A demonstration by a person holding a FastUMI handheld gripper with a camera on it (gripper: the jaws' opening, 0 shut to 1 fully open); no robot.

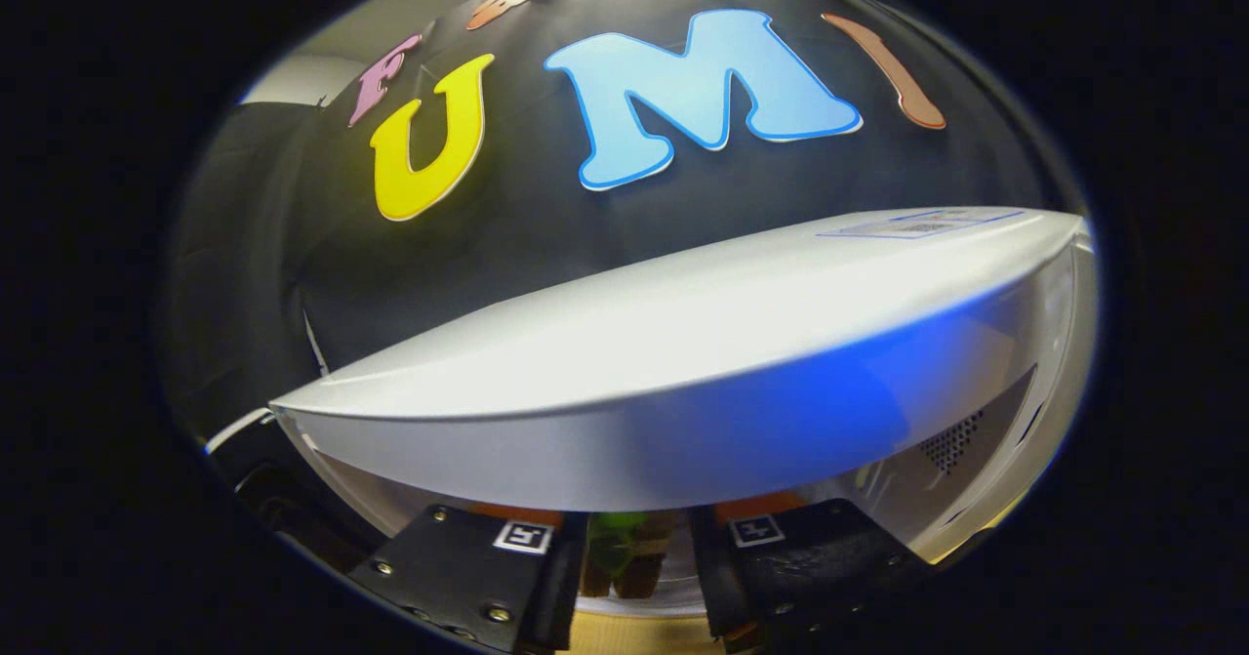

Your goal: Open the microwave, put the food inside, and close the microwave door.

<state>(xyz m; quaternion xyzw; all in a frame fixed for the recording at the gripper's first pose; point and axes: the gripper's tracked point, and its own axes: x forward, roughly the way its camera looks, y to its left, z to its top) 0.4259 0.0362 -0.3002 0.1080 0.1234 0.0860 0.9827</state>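
The white microwave (683,343) stands right in front of me, its flat top just above my fingers. Below the top's front edge the cavity is open, and I see its pale right inner wall (976,460) with a patch of small vent holes. My gripper (639,562) is at the mouth of the cavity. Between its fingers sits the food (620,538), a green and brown piece, and both fingers press on its sides. A pale round surface (664,598) lies just under the food; I cannot tell if the food touches it.
A dark edge with a white strip (244,430) lies left of the cavity, perhaps the open door. A strip of light wooden table (634,637) shows under the fingers. Black booth cloth rises behind the microwave.
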